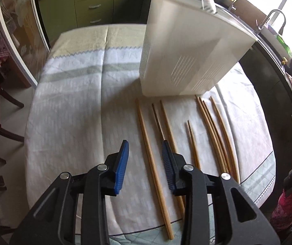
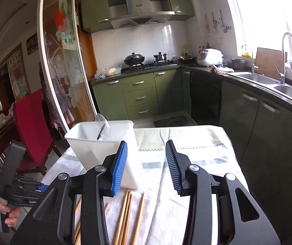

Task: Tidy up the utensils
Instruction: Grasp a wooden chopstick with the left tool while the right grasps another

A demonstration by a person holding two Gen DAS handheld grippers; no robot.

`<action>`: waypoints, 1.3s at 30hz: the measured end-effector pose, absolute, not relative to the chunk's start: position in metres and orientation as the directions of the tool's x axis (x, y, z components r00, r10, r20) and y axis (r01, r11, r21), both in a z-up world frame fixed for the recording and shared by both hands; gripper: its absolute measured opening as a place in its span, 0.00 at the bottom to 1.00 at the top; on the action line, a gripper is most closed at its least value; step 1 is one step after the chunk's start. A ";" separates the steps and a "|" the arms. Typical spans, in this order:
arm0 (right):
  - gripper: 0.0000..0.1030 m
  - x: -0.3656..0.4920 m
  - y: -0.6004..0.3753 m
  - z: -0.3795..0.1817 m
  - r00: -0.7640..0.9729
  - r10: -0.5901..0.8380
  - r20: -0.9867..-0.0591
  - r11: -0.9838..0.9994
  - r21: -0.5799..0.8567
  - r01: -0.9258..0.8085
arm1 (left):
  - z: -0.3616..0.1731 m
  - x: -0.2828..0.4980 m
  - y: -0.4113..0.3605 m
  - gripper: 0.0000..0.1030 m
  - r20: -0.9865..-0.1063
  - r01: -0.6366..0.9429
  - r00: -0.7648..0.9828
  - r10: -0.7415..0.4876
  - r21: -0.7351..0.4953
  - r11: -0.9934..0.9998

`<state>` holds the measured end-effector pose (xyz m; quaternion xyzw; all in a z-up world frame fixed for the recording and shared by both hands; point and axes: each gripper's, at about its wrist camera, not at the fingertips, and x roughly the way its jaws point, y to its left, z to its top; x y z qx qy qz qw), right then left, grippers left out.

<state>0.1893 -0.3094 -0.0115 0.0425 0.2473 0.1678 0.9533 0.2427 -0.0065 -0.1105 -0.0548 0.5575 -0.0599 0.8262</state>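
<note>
Left gripper [image 1: 144, 163] jaws wide, empty, low over the leftmost of the loose wooden chopsticks [image 1: 154, 169]. Right gripper [image 2: 146, 165] also wide, empty, held higher. All chopsticks lie on the pale cloth-covered table [image 1: 74, 112] just in front of the white slotted plastic utensil holder [image 1: 186, 47]. Holder contains one clear spoon [image 2: 103, 128]; chopsticks all left to load, I'd judge.

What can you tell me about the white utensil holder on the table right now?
The white utensil holder is a tall, translucent plastic bin, wider at its open top, with rows of thin slits low on its walls. It stands upright on the tablecloth, just beyond the tips of the loose chopsticks. One clear spoon-like utensil leans inside, poking above the rim. Neither tool touches it.
</note>
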 end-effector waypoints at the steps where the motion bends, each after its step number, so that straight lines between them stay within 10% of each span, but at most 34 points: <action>1: 0.38 0.186 -0.317 -0.016 0.813 0.334 -0.476 0.943 0.168 -0.289 | -0.119 0.245 -0.006 0.31 -0.925 0.028 0.343 -0.162 -0.163 0.986; 39: 0.26 0.251 -0.260 -0.131 0.202 0.261 -0.944 0.910 0.171 -0.378 | -0.149 0.264 -0.006 0.08 -0.973 0.037 0.223 -0.050 -0.043 0.998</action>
